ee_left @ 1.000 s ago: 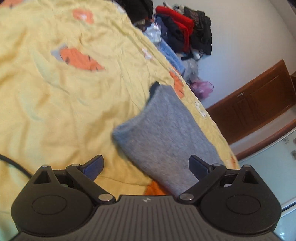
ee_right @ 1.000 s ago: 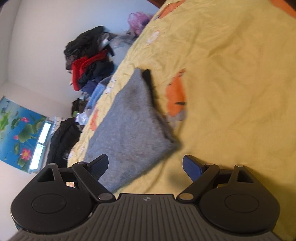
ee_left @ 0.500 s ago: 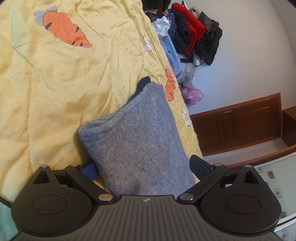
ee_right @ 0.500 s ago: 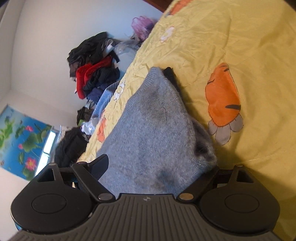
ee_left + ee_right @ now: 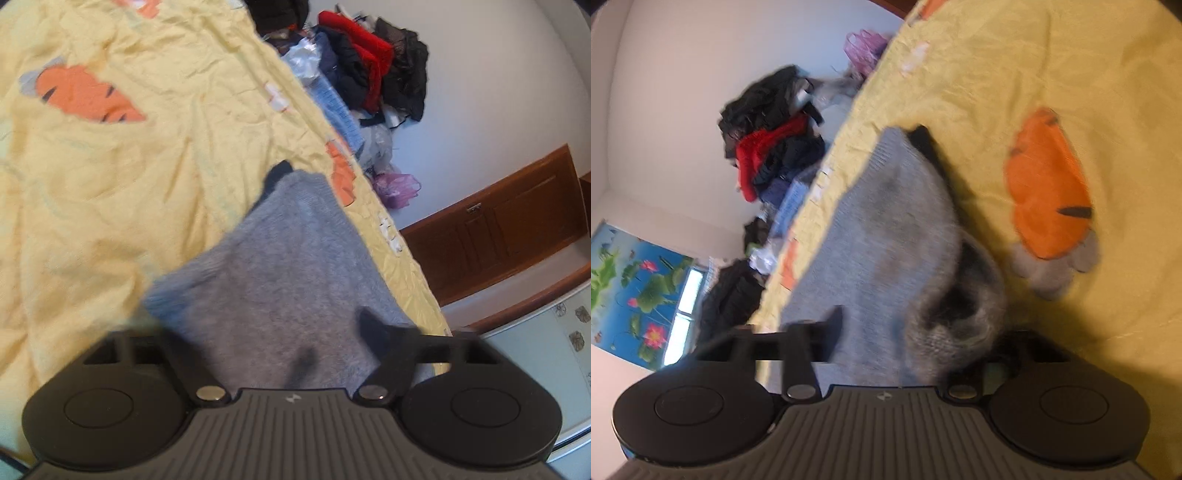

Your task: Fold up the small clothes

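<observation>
A folded grey knit garment (image 5: 284, 280) lies on the yellow carrot-print bedspread (image 5: 110, 192) near the bed's edge, a dark piece poking out at its far end. My left gripper (image 5: 273, 332) has its jaws closing over the garment's near end; the left finger is under the cloth. In the right wrist view the same grey garment (image 5: 886, 236) lies between the jaws of my right gripper (image 5: 908, 332), its near corner bunched up against the hidden right finger. Both views are blurred.
A heap of dark, red and blue clothes (image 5: 365, 70) lies past the bed's far edge against a white wall, also in the right wrist view (image 5: 768, 140). A wooden cabinet (image 5: 517, 229) stands to the right. A blue flower poster (image 5: 635, 288) hangs on the wall.
Both grippers have moved forward onto the garment's near end and their jaws have narrowed over the cloth. The garment's near corner has bunched up.
</observation>
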